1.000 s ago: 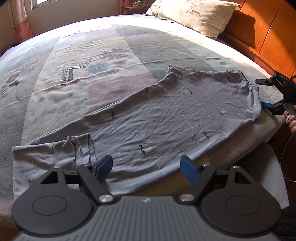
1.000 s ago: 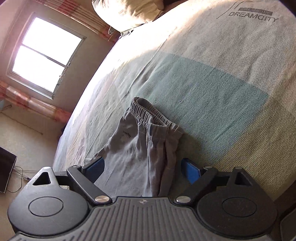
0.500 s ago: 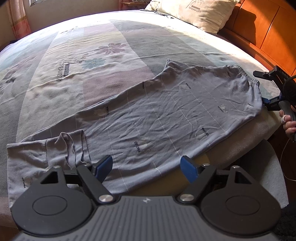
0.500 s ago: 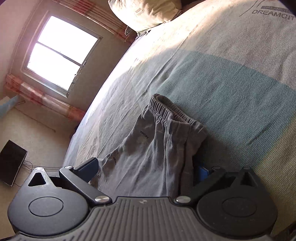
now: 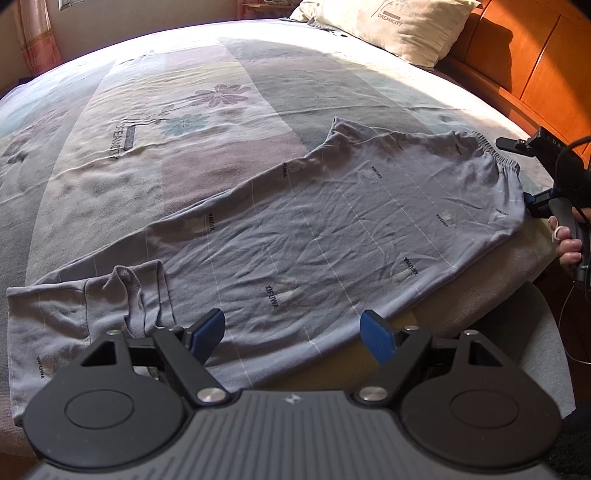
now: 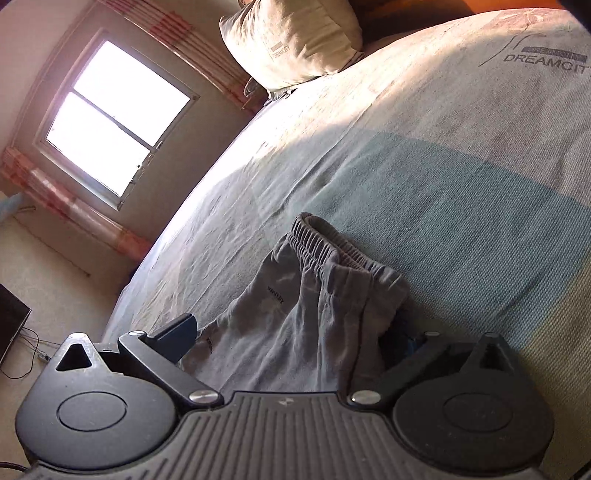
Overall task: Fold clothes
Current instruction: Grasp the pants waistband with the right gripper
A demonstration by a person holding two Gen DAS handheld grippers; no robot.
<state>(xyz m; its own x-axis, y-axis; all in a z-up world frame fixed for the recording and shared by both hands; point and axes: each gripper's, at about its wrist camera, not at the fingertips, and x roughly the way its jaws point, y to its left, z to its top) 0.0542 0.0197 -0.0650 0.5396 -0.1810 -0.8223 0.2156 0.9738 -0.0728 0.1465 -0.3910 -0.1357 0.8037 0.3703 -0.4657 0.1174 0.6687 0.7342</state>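
We are laying the grey trousers (image 5: pixel 332 229) lengthwise along the near edge of the bed (image 5: pixel 155 122), legs stacked, one cuff (image 5: pixel 136 291) bunched. Our right gripper (image 6: pixel 295 332) is straddling the waistband (image 6: pixel 332 251), fingers spread around it, likely readying a pinch. Our left gripper (image 5: pixel 293 332) is hovering spread above the lower leg. A pillow (image 5: pixel 399 26) is sitting well apart, blocking nothing.

I count one pair of trousers (image 5: pixel 332 229), one pillow (image 5: pixel 402 26), one window (image 6: pixel 110 114) and two grippers: left (image 5: pixel 293 334), right (image 6: pixel 295 339).
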